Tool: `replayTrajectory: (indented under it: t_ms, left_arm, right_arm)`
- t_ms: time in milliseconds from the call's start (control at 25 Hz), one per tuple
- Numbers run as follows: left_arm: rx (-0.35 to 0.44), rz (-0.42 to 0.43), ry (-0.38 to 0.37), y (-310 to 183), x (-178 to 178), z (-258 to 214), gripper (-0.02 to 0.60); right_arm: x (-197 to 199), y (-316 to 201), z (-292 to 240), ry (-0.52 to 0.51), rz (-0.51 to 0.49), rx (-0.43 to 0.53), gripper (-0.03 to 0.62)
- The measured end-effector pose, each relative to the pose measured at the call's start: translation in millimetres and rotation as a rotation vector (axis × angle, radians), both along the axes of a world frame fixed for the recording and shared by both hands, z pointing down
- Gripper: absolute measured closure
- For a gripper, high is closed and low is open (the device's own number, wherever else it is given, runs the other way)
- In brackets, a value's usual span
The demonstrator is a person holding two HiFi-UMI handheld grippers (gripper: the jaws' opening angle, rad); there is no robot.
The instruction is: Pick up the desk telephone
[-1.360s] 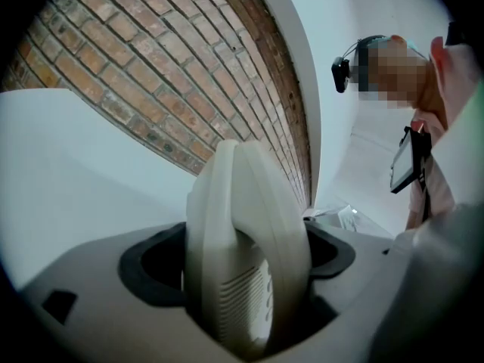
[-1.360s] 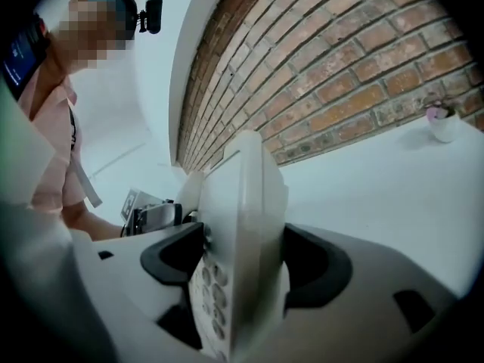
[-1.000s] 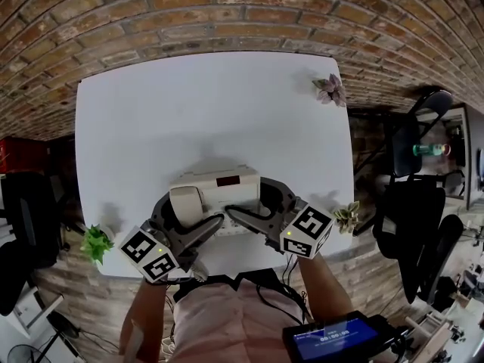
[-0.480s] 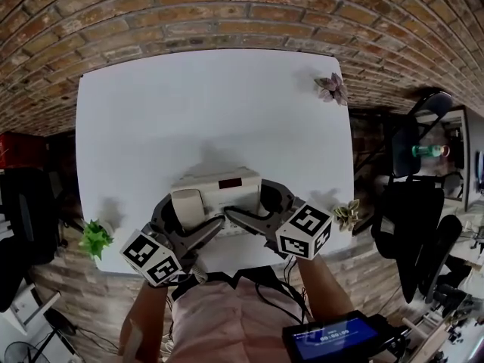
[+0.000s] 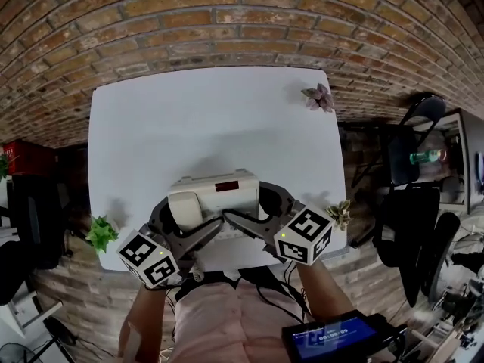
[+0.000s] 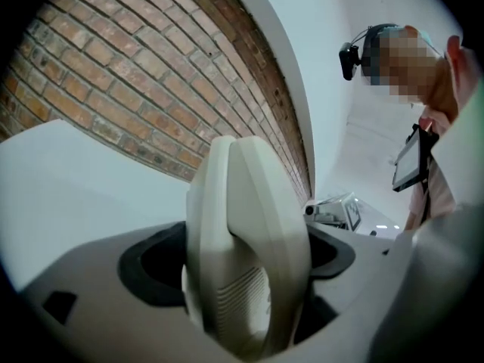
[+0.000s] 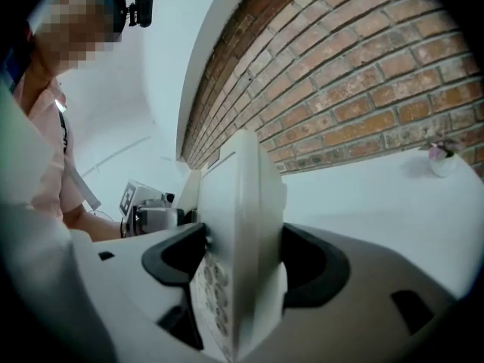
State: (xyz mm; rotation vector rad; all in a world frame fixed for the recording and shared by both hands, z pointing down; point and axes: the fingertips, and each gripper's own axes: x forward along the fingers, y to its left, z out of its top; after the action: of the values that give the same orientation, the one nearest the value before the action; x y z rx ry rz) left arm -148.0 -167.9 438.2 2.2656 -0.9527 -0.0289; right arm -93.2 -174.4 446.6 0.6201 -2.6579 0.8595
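The cream desk telephone [image 5: 215, 195], with a dark display strip and its handset on the left, is held between both grippers over the near part of the white table [image 5: 204, 119]. My left gripper [image 5: 185, 221] is shut on the handset end; in the left gripper view the handset [image 6: 242, 240] fills the gap of that gripper [image 6: 242, 286]. My right gripper [image 5: 257, 209] is shut on the keypad end. In the right gripper view the telephone's edge and keys [image 7: 238, 225] sit between the dark pads of that gripper [image 7: 242, 274]. The telephone's underside is hidden.
A pink potted plant [image 5: 318, 97] stands at the table's far right corner, a green one [image 5: 100, 233] at the near left edge, and a pale succulent [image 5: 338, 212] at the near right edge. Black office chairs [image 5: 412, 203] stand to the right. A brick wall runs behind the table.
Both grippers have risen a little with the telephone held between them. The grip looks the same. The head view has shifted slightly.
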Motion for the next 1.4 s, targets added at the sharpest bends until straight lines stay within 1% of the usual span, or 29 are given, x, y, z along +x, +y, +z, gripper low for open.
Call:
replayTrajectory:
  t_ms: [120,280,560,760,960,1120,1400]
  left_arm:
    - [0.044,-0.001,-0.013,-1,6,-28,0.130]
    - [0.105,-0.017,0.000,-5,16,-73,0.130]
    - [0.185,-0.032,0.016,-1,33,-154,0.130]
    - [0.249,-0.032,-0.014,6,45,-199,0.132]
    - [0.261,-0.050,-0.010,14,49,-216,0.130]
    - [0.257,-0.064,-0.015,18,52,-216,0.132]
    - [0.249,-0.075,-0.018,16,51,-215,0.130]
  right_arm:
    - [6,0,-27,-0.022,0.008,0.038,0.275]
    - [18,-5,-70,-0.058,0.019,0.097,0.276]
    - [35,-3,-154,-0.074,0.013,0.211,0.275]
    - [47,5,-196,-0.101,0.012,0.249,0.276]
    - [52,12,-213,-0.114,0.003,0.275,0.276]
    - [54,15,-215,-0.108,-0.017,0.283,0.276]
    - [54,13,-214,-0.115,-0.016,0.272,0.279]
